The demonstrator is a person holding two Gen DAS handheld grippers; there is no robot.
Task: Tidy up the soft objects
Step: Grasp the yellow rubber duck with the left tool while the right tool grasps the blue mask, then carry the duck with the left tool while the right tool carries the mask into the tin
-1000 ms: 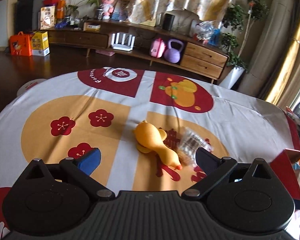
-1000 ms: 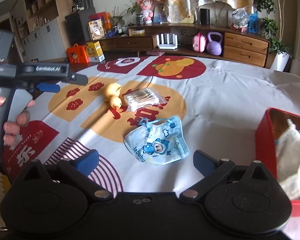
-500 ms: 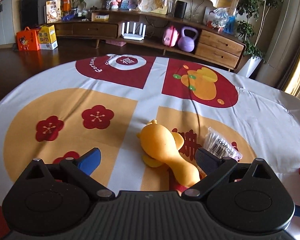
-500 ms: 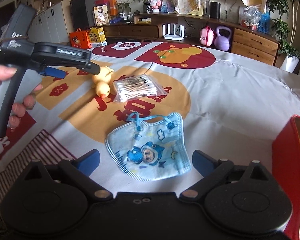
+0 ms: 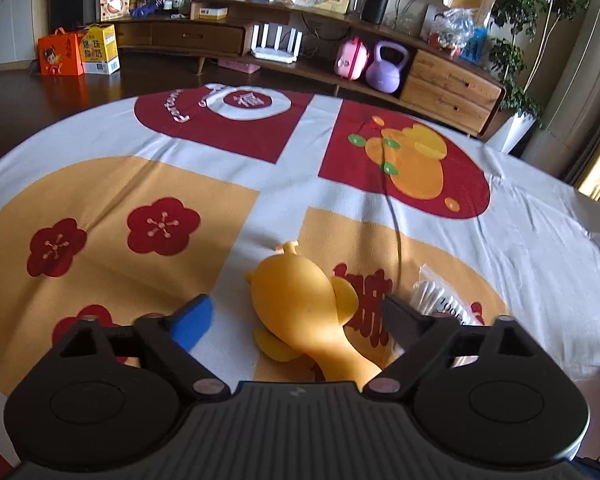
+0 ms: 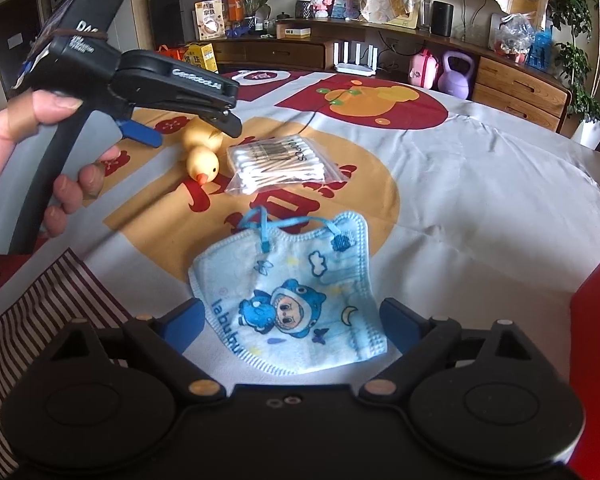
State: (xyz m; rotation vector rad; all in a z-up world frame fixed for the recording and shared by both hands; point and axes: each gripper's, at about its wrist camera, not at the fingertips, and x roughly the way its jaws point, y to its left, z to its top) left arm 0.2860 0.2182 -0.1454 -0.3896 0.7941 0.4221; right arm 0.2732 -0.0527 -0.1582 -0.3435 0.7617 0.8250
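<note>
Your left gripper [image 5: 296, 318] sits low over the yellow rubber duck [image 5: 300, 308], which lies on its side on the worktop [image 5: 540, 248], on the patterned cloth where a white stripe meets an orange patch. The jaws have just been closing, but they stand wide and the duck lies between them with a clear gap on each side; neither the blue finger [image 5: 192, 320] nor the dark one touches it. From your right wrist view the same gripper [image 6: 192, 130] shows in your left hand [image 6: 28, 148], tilted down, its upper tip crossing in front of the duck [image 6: 202, 152].

Just beside the duck lies a clear bag of cotton swabs [image 6: 278, 164], touching or nearly touching the duck's head; in the left wrist view only its corner [image 5: 440, 300] peeks out behind the dark finger.

Your right gripper [image 6: 290, 320] hangs over the blue child's face mask [image 6: 288, 300], printed with a cartoon figure, lying flat on the cloth nearer you than the swabs and apart from them. Its jaws have also just been closing a little, yet they remain wide and straddle the mask's near edge; I cannot tell whether the fingertips touch the fabric, and nothing is gripped. The mask's blue ear loops [image 6: 276, 222] trail off its far edge.

At the right edge of that view stands the wall of a red box [image 6: 598, 320].
</note>
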